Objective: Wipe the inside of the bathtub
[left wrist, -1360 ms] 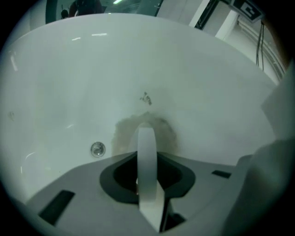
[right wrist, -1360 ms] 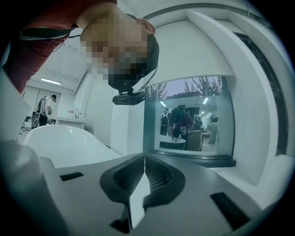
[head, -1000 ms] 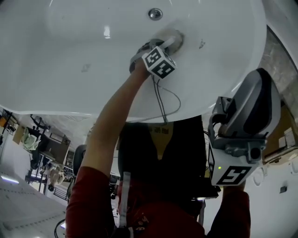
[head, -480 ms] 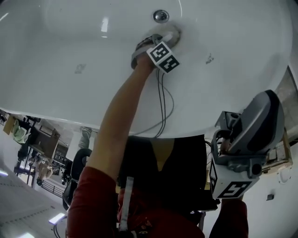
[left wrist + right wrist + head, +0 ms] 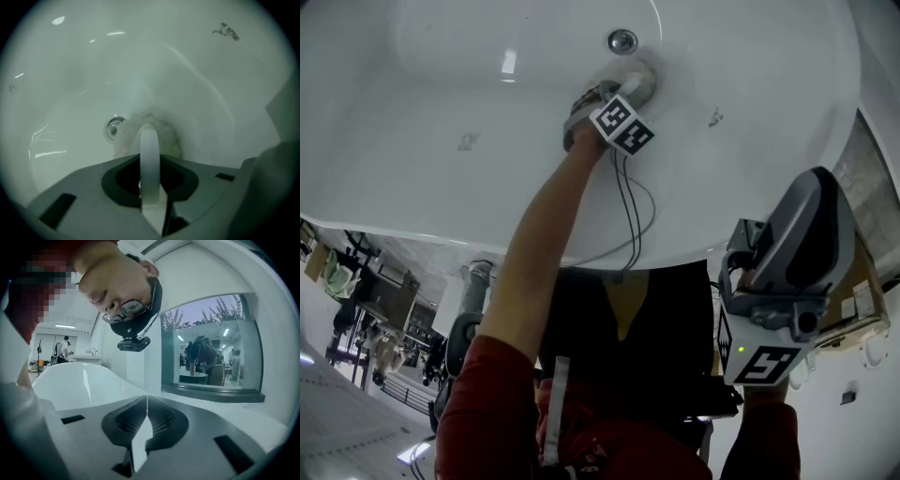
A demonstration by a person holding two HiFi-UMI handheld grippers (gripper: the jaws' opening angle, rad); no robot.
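Observation:
The white bathtub (image 5: 441,178) fills the top of the head view. My left gripper (image 5: 633,86) reaches deep into it, shut on a pale cloth (image 5: 639,81) pressed to the tub floor just below the metal drain (image 5: 622,40). In the left gripper view the cloth (image 5: 154,133) bunches around the closed jaws, right of the drain (image 5: 114,126). My right gripper (image 5: 802,239) hangs outside the tub at the lower right. Its jaws (image 5: 147,401) are shut with nothing between them, and it points up at the person's face.
A dark smudge (image 5: 712,117) marks the tub wall right of the cloth, seen as a dark smudge (image 5: 226,30) in the left gripper view. Another faint mark (image 5: 467,142) lies to the left. A cable (image 5: 628,211) trails over the tub rim. A window (image 5: 211,348) shows behind.
The left gripper and cloth have shifted slightly leftward, closer under the drain. The right gripper has stayed outside the tub, jaws shut.

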